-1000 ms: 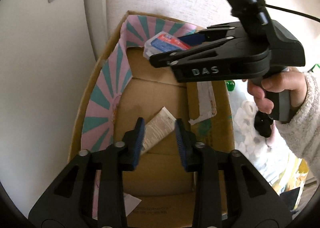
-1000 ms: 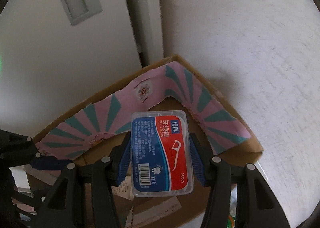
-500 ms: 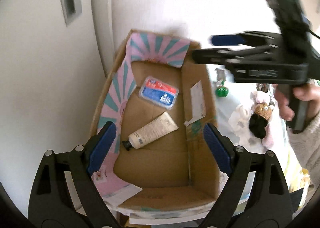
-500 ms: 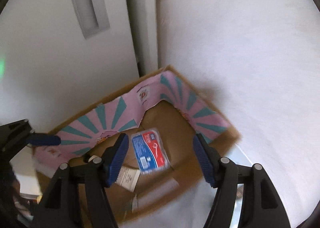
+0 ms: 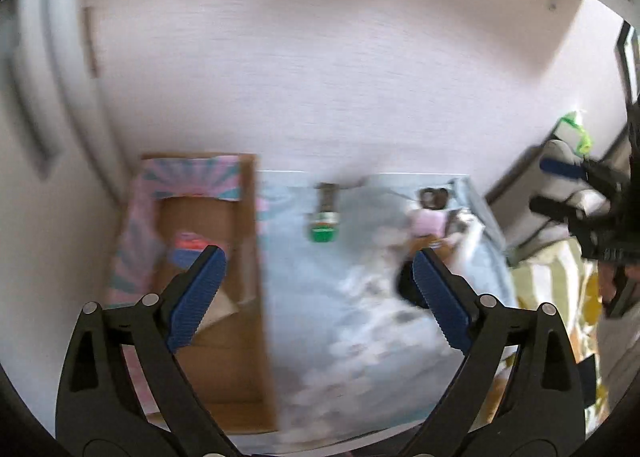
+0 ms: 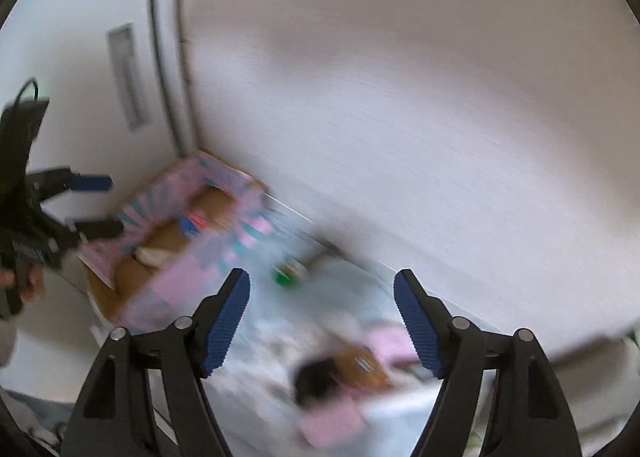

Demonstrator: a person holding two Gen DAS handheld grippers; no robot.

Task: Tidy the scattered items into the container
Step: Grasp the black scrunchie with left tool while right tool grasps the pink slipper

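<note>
Both views are motion-blurred. The cardboard box (image 5: 244,241) with pink and teal flaps stands at the left of the table by the wall; it also shows in the right wrist view (image 6: 132,277). The red and blue floss case (image 5: 186,247) and a cream tube (image 6: 150,255) lie inside. My left gripper (image 5: 318,291) is open and empty, raised above the table. My right gripper (image 6: 322,321) is open and empty, also raised; it shows at the far right of the left wrist view (image 5: 576,189). A green-capped bottle (image 5: 323,223) and a doll in pink (image 5: 426,223) lie on the cloth.
A pale blue patterned cloth (image 5: 352,329) covers the table. A white wall runs behind it and a white door (image 6: 100,97) stands to the left of the box. Striped yellow fabric (image 5: 560,281) lies beyond the table's right edge.
The right gripper let the floss case drop into the box and pulled away to the right. The left gripper opened wide, rose and swung right, off the tube in the box.
</note>
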